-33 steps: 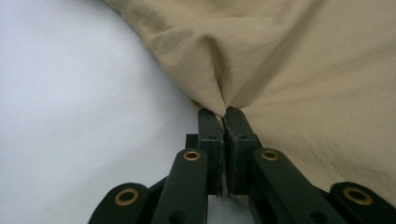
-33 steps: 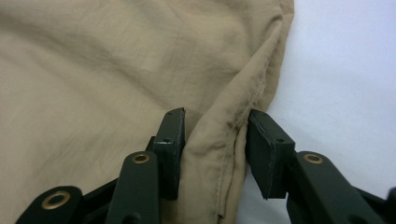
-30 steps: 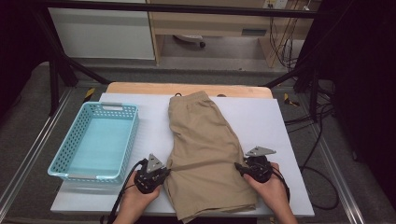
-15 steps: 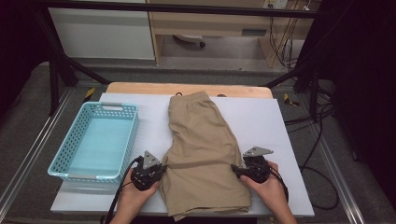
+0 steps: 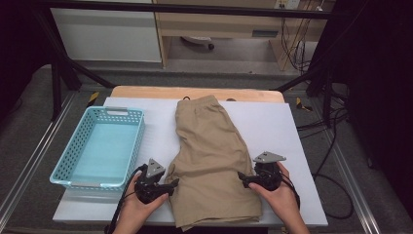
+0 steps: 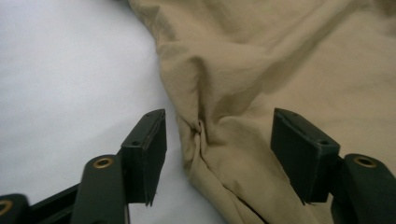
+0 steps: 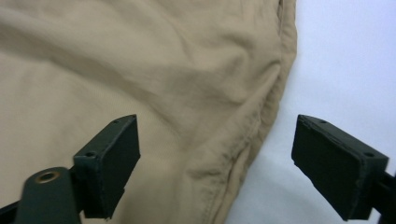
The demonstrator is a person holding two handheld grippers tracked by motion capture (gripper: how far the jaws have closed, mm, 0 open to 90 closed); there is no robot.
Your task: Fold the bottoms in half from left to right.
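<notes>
Tan shorts (image 5: 212,156) lie lengthwise on the white table, waistband at the far end. My left gripper (image 5: 171,184) rests at the shorts' left edge near the front, open. In the left gripper view its jaws straddle a puckered fold of tan cloth (image 6: 205,135) without touching it. My right gripper (image 5: 242,178) sits at the shorts' right edge, also open. In the right gripper view the shorts' seamed edge (image 7: 261,126) runs between the wide-apart jaws, with white table beyond.
A light blue plastic basket (image 5: 100,148) stands on the left of the white table (image 5: 272,122). A wooden strip (image 5: 146,91) runs along the table's far edge. Cables hang off the right side on the floor.
Both grippers have drawn back toward the front of the table and let go of the shorts' side edges. The fold across the shorts has flattened.
</notes>
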